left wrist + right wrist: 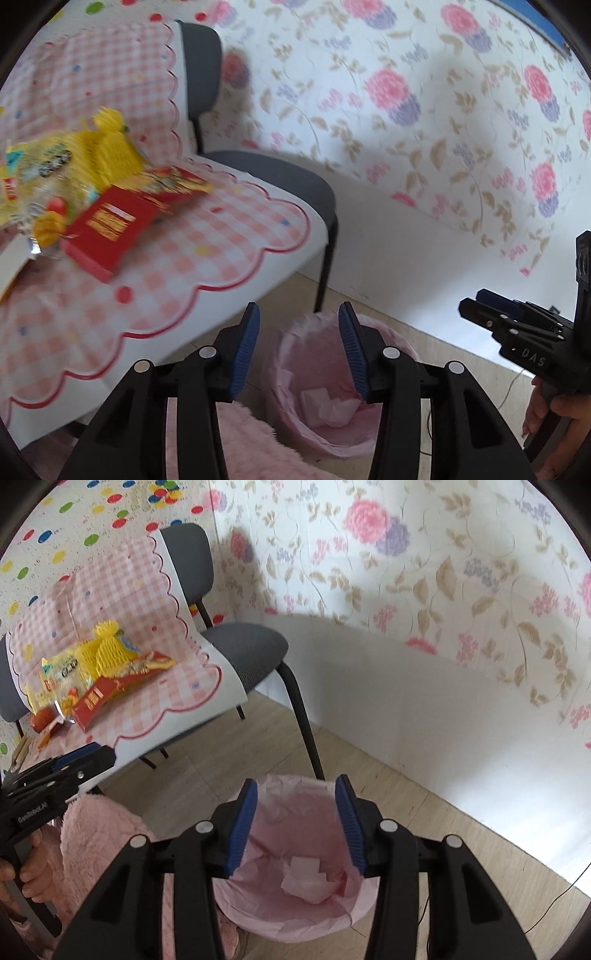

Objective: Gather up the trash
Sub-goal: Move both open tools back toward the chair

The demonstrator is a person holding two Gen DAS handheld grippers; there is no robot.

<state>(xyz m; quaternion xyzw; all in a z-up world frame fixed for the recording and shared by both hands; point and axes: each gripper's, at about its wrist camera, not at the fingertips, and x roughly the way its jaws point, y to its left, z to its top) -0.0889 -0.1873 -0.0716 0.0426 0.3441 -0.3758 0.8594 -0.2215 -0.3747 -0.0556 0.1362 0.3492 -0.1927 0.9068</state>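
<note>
A pile of trash lies on a pink checked cloth (pixel 207 236): a red box (pixel 107 229), yellow snack wrappers (pixel 107 147) and other bits; the pile also shows in the right wrist view (pixel 96 672). A bin with a pink liner (pixel 258 915) stands on the floor and holds crumpled white paper (pixel 306 882); the bin also shows in the left wrist view (pixel 295 417). My left gripper (pixel 299 350) is open and empty, above the bin's near side. My right gripper (pixel 295 827) is open and empty, right over the bin.
A grey chair (pixel 243 653) stands by the flowered wall, partly under the cloth. A pink fluffy rug (pixel 96 842) lies left of the bin. A thin cable (pixel 561 890) runs along the floor at right. Each gripper shows in the other's view, left (pixel 85 764), right (pixel 476 306).
</note>
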